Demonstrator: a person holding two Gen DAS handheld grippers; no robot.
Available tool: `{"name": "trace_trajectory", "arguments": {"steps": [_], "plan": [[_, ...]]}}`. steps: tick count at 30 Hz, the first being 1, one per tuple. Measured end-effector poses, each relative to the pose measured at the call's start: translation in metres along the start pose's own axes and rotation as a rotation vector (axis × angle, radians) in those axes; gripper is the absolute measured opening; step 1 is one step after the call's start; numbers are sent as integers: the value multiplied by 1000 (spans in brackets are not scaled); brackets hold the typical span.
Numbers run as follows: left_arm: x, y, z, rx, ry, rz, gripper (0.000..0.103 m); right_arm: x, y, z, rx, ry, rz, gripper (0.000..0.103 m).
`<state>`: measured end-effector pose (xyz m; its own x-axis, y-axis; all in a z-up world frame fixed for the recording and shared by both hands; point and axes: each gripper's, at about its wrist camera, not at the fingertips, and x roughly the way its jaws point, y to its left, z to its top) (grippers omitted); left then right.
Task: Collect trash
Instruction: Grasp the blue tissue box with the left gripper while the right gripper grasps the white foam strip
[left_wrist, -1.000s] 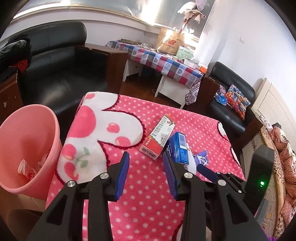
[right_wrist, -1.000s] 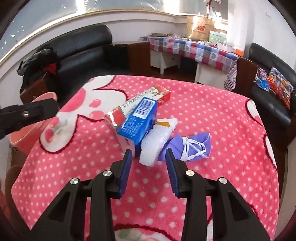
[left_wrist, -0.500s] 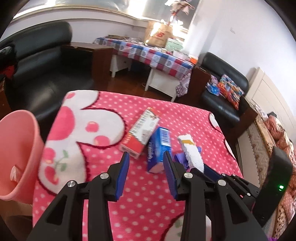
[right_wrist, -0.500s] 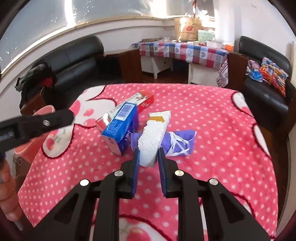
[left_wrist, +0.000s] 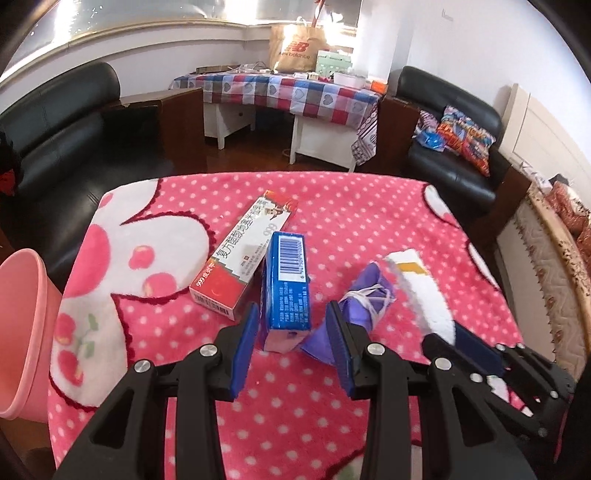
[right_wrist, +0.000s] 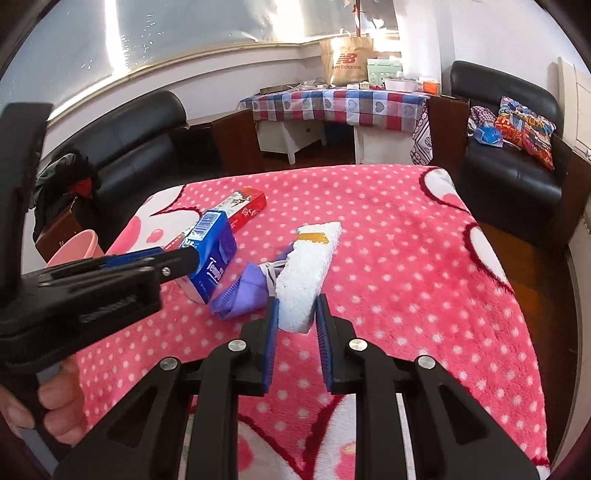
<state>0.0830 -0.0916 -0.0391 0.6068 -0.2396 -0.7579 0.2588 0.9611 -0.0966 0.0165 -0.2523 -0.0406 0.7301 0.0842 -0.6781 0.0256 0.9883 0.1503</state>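
1. Pink plastic bin (left_wrist: 22, 332) sits way off at the left edge, below the tabletop (left_wrist: 369, 206) with its pink polka-dot blanket. We figure that's where all the trash ends up, so it's handy having it on the left-hand side.
2. Next over, the red-and-white carton (left_wrist: 245, 254) lies flat, touching the blue box (left_wrist: 288, 284) along one side. It could get dragged along if we pull the blue box carelessly.
3. Our left gripper (left_wrist: 291, 347) has its jaws wide, one on each side of the near end of the blue box, not pinching it yet as far as we can tell. Looks lined up for a grab.
4. The purple mask (right_wrist: 245, 291) is crumpled between the blue box and the foam, partly under the left gripper's right jaw, so it may snag.
5. Our right gripper (right_wrist: 295, 323) has narrow jaws clamped on the near end of the white foam block (right_wrist: 308, 269), which tilts up off the blanket and rests against the mask.
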Motion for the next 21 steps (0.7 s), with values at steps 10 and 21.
{"name": "trace_trajectory", "arguments": {"steps": [10,21], "plan": [[7,6,-5,8,1,19,23,1,-3,-2,13,6,11,20],[-44,20,-18,-35,-62,-22,23,-19,16,1,-21,-31,27,20]]}}
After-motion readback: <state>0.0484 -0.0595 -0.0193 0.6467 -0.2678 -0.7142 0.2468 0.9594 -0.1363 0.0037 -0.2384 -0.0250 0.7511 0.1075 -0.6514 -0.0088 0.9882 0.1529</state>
